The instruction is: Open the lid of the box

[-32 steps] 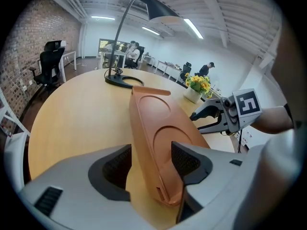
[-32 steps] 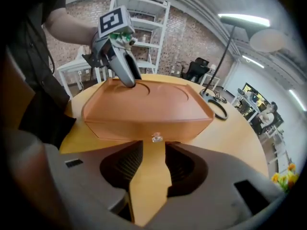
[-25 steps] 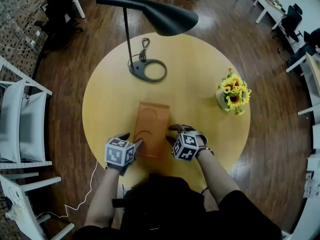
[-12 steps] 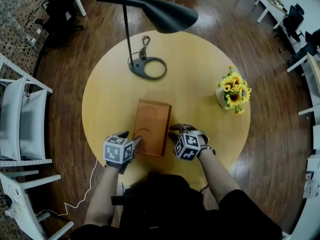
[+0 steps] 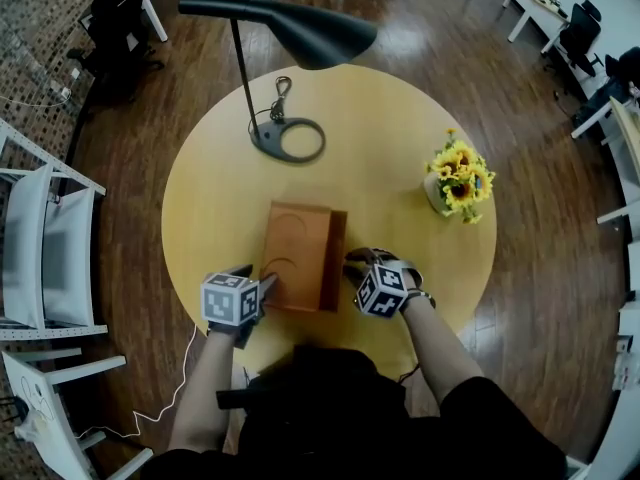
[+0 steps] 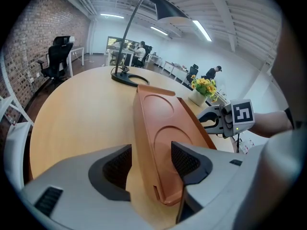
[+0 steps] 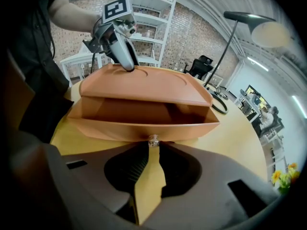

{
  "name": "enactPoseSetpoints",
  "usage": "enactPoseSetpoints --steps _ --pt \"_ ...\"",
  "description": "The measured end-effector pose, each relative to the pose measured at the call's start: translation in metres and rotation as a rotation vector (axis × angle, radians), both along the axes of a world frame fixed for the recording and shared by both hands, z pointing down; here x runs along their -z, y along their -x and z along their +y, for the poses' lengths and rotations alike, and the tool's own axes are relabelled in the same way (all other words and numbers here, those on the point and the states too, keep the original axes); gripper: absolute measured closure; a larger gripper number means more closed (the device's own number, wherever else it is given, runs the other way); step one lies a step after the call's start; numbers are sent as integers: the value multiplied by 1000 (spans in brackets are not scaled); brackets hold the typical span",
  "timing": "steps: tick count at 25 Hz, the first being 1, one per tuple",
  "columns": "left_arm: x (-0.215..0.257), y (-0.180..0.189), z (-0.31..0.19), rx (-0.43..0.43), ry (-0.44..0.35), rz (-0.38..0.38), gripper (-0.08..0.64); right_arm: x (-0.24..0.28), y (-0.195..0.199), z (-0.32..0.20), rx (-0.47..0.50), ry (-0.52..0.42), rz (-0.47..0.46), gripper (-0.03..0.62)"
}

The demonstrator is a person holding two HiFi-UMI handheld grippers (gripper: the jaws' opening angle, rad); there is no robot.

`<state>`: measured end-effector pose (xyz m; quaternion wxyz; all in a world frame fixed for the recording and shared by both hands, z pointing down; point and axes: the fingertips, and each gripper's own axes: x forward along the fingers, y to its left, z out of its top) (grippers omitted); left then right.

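Lid-lifting stage, I'd say, and barely begun. The wooden box lies on the round yellow table, with the lamp base out past the box's far end. On the box's right side, the right gripper has its jaw tips pinched tight on a tiny clear knob at the box's front edge, and a dark gap shows under the grooved top panel there. At the box's near left corner sits the left gripper. Its jaws are spread wide around that corner, one finger lying on top of the box and the other standing clear of its side, so it's steadying rather than clamping. Next up, probably: keep the pinch firm and swing that edge up and away without the box skating, since that knob looks easy to lose.
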<state>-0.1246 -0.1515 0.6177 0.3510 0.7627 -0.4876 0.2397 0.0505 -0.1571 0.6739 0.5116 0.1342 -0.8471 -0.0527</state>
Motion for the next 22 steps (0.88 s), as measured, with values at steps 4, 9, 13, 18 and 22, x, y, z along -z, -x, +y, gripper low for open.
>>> enactPoseSetpoints --steps 4,9,13,18,22 --pt "0 2 1 9 3 1 311 0 -22 1 -24 1 15 517" --pt "0 3 0 22 6 4 311 -7 -52 3 -76 8 47 517" --pt "-1 3 1 29 5 3 311 -12 -75 7 -123 19 61 517" --pt "-2 4 -1 32 3 2 311 -5 -78 4 -143 9 18 517" --pt "-3 5 -1 41 4 8 311 -8 -79 3 -164 -2 34 517"
